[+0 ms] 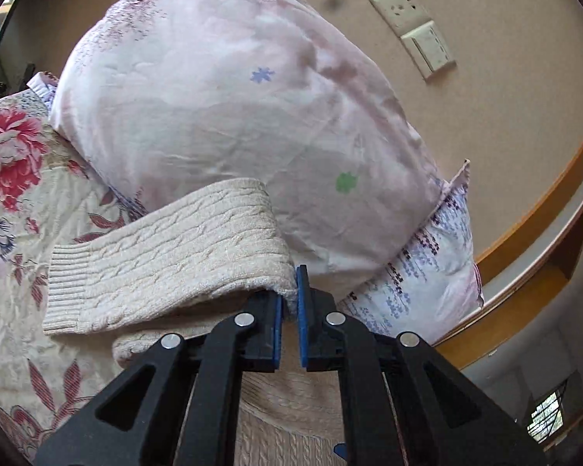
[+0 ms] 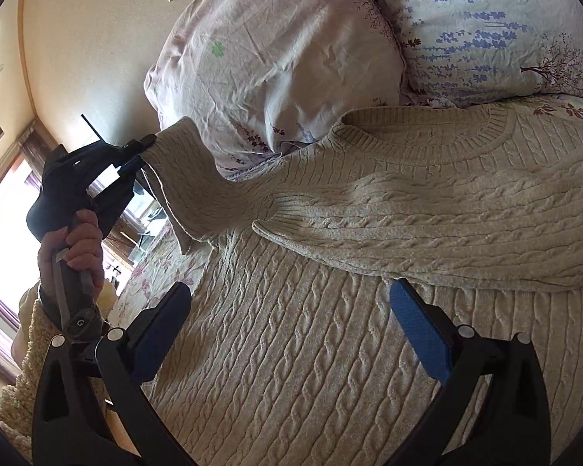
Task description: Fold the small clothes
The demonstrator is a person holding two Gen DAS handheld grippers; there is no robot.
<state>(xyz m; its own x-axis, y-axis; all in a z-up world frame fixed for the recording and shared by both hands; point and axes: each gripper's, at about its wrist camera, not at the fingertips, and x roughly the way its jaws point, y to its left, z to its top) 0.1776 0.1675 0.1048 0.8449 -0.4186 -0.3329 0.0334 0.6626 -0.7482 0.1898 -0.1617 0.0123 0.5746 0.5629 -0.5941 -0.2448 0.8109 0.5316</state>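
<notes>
A beige cable-knit sweater (image 2: pixel 330 310) lies spread on the bed, its neckline (image 2: pixel 419 132) toward the pillows. One sleeve (image 2: pixel 447 240) lies folded across the chest. My left gripper (image 1: pixel 290 295) is shut on the other sleeve (image 1: pixel 167 256), which hangs lifted off the bed with its ribbed cuff to the left. In the right wrist view that left gripper (image 2: pixel 142 155), held by a hand (image 2: pixel 74 248), pinches the raised sleeve (image 2: pixel 190 178) at the left. My right gripper (image 2: pixel 291 310) hovers open over the sweater's body with nothing between its blue pads (image 2: pixel 419 330).
A pale pink pillow (image 1: pixel 229 108) and a lavender-print pillow (image 1: pixel 427 272) lean at the head of the bed. A floral bedspread (image 1: pixel 23 194) covers the mattress. Behind stand a beige wall with a socket and switch (image 1: pixel 412 27) and a wooden headboard ledge (image 1: pixel 544 233).
</notes>
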